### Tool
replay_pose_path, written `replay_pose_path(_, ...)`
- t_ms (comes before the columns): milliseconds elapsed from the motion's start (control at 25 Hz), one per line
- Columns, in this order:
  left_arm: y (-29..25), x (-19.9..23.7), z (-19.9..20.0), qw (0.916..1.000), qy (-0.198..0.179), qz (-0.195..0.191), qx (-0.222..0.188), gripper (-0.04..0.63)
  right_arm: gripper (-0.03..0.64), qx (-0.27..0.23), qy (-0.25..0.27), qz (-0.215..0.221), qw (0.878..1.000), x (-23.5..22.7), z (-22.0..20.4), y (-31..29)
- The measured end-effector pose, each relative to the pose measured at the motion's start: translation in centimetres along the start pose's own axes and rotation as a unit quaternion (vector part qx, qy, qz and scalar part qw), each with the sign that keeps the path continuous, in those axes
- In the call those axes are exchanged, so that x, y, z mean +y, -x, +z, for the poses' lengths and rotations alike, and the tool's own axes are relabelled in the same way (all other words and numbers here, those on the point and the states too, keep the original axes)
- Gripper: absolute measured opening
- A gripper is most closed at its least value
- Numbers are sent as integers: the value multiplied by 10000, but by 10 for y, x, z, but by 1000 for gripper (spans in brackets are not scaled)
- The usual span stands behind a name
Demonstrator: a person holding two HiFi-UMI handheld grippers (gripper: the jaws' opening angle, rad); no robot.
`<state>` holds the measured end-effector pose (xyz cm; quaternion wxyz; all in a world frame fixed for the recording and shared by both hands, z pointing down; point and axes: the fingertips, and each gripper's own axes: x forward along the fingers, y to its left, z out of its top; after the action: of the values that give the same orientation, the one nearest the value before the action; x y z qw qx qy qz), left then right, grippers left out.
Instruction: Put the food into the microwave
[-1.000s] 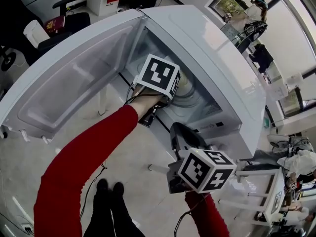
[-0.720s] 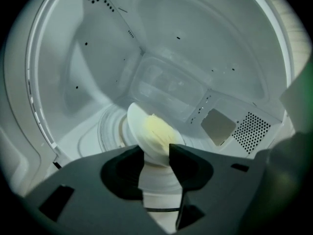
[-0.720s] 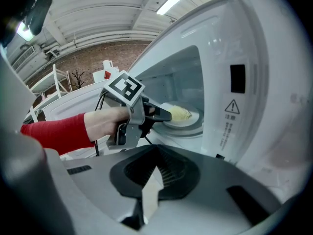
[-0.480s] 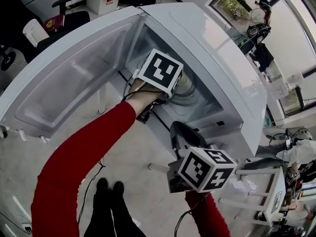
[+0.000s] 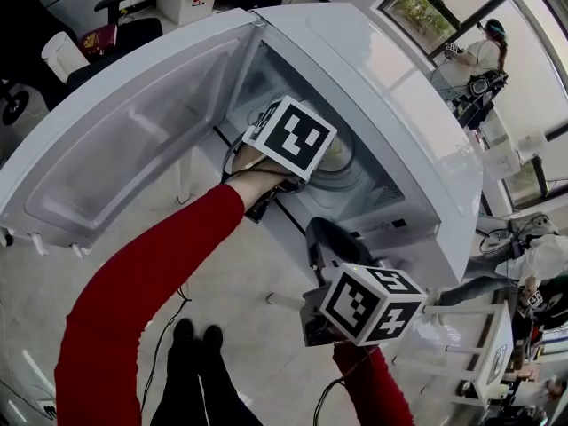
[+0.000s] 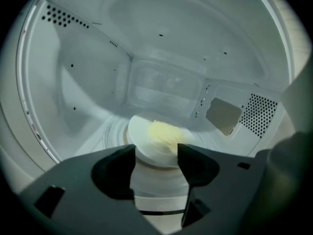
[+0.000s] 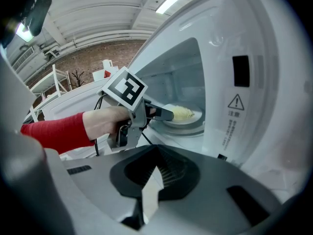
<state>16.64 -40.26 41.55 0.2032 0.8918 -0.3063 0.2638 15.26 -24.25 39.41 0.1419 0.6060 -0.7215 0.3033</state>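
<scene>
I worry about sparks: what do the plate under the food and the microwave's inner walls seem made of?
Plate: looks like white glazed ceramic, possibly plastic; smooth, opaque, no metallic rim visible. Inner walls: probably painted metal; pale, satin, with punched vent holes.

pale yellow food [image 6: 165, 132], perhaps corn, on a white plate [image 6: 145, 150], inside the open white microwave [image 5: 404, 136]

Food [image 6: 165, 132] lies on a plate [image 6: 143, 148] inside the microwave [image 6: 83, 87].
</scene>
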Motion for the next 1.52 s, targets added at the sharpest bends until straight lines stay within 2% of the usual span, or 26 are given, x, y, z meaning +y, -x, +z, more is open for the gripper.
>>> replay_pose_path(80,-2,2,1,9997,-187,118,-64,272,14,4,8,5,10000,0,0,-1)
replay_pose_path(320,-1,12,0,9980,-415,416,-216,272,14,18,7,7,10000,-1,-2,-3)
replay_pose_path(480,0,13,-2,9991,-208,273,-251,272,14,30,-11,3,10000,0,-4,-3)
replay_pose_path(640,8,18,-4,9989,-174,141,-411,270,14,-11,-7,46,10000,5,-5,-8)
replay_pose_path(720,19,17,-5,9987,-81,16,-508,255,14,-56,-22,95,9999,7,-5,-9)
replay_pose_path(840,36,17,-1,9966,115,-179,-795,155,14,-138,-28,184,9997,10,0,-11)
replay_pose_path(960,50,18,2,9933,350,-288,-1062,31,14,-253,-100,283,9992,16,9,-13)
replay_pose_path(1000,55,16,2,9920,392,-361,-1146,23,14,-299,-137,328,9989,19,13,-12)
replay_pose_path(1080,69,9,1,9877,521,-627,-1337,13,14,-393,-161,434,9982,29,20,-9)
replay_pose_path(1240,112,-6,-3,9724,993,-1177,-1753,11,14,-622,-48,783,9950,58,32,10)
replay_pose_path(1400,161,-23,-12,9622,1143,-1340,-2076,11,14,-897,136,1099,9898,83,41,43)
replay_pose_path(1520,199,-39,-21,9599,1034,-1332,-2240,10,14,-1092,327,1250,9856,94,46,72)
